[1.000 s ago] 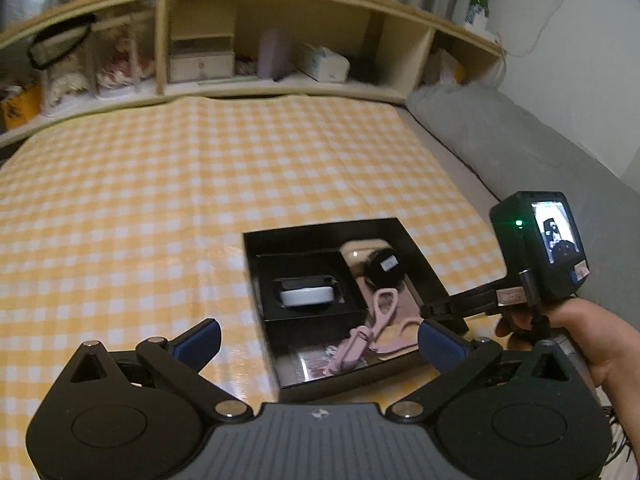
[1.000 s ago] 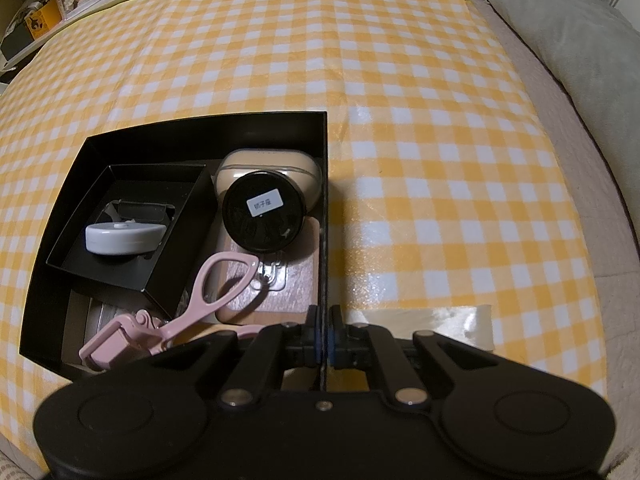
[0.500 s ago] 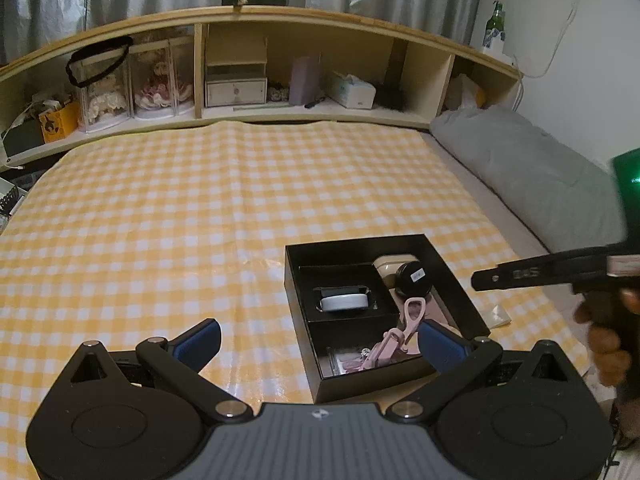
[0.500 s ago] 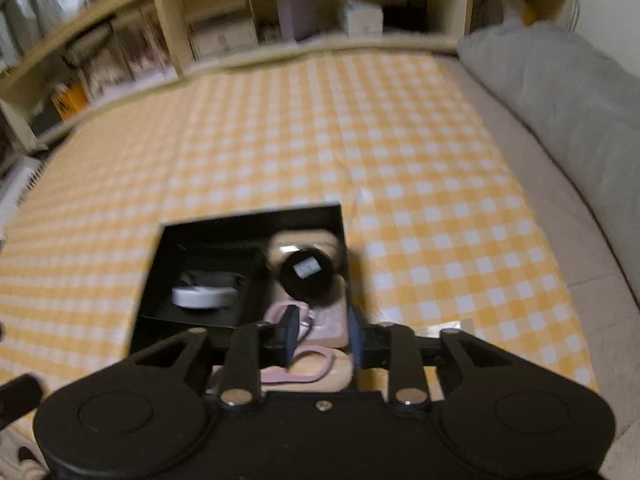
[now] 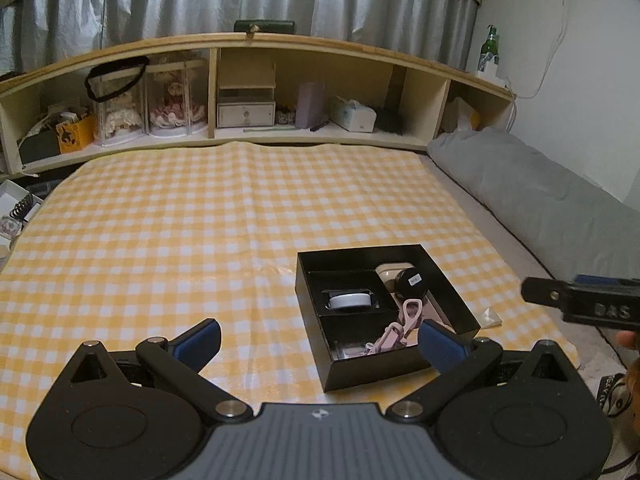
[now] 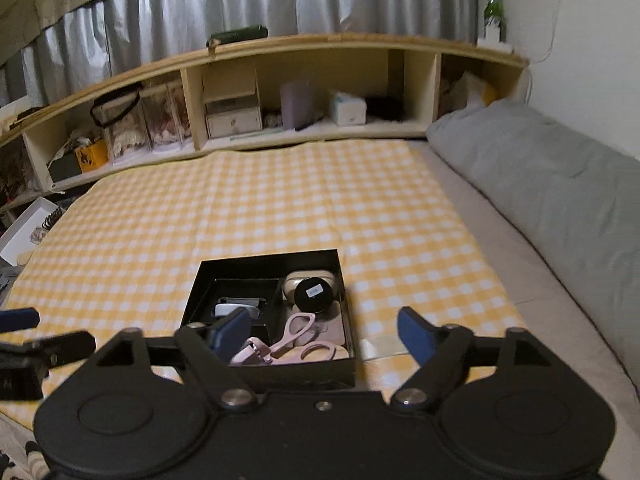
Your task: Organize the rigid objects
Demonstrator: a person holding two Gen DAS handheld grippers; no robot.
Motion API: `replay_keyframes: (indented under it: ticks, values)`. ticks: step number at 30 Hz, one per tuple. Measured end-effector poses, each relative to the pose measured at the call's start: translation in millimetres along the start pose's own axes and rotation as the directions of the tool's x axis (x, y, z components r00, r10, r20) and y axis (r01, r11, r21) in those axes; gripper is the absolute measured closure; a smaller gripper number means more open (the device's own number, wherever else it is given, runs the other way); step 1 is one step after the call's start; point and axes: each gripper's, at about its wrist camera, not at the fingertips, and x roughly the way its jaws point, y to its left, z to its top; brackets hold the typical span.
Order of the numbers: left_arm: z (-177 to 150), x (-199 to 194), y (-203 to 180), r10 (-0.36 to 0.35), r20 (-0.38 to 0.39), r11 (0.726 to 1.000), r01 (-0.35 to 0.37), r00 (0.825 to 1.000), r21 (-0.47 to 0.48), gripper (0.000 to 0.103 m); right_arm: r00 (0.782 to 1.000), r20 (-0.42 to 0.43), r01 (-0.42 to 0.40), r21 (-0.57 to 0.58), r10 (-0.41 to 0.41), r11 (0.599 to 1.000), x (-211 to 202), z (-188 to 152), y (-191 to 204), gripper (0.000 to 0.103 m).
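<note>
Eyelash curler (image 6: 276, 344): we judge it light, stiff, loop handles easiest to pinch.
Left gripper (image 5: 320, 340): wide, empty.
Right gripper (image 6: 320, 330): opening, nothing between.

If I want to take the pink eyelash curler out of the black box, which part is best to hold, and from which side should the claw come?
Probably grip the pink eyelash curler at its straight shank just below the finger loops, coming from above. It lies tilted across other items, loops raised toward the black round jar, so the shank looks free on both sides. The black box walls block a sideways approach.
</note>
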Motion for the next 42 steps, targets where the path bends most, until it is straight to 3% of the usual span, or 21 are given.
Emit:
replay_keyframes:
  ticks: [3,7,13,22,30,42]
  values:
    - [-3.8,-6.6,-0.3,0.027,0.022,0.999,-0.028,0.999,0.018,0.000,0.999,0.048,0.009,0.001,-0.009,1.000,-15.5,-7.5,1.8,0.004]
    - [-8.6,-15.2,-0.6,0.077,0.068,0.996,-0.079,0.995,0.036,0.000,0.992,0.123,0.038,-0.005,-0.037,0.999,-31.5,-14.9,9.3,0.002]
    - [-16.2,-19.8,0.6,0.095,0.091,0.994,-0.100,0.991,0.055,0.000,0.982,0.178,0.080,-0.046,-0.071,0.996,-42.5,-31.3,21.4,0.000]
    - [-26.4,-21.9,4.5,0.110,0.099,0.992,-0.115,0.989,0.049,0.000,0.987,0.137,0.078,0.027,-0.081,0.997,-35.0,-45.9,15.1,0.000]
    - [-25.7,-22.0,9.3,0.115,0.096,0.993,-0.118,0.989,0.022,0.000,0.984,0.158,0.089,-0.037,-0.082,0.995,-35.4,-53.0,30.2,0.000]
    - [-26.1,-23.3,10.0,0.114,0.099,0.992,-0.118,0.989,0.034,0.000,0.982,0.169,0.082,-0.011,-0.079,0.997,-38.4,-55.1,27.3,0.000]
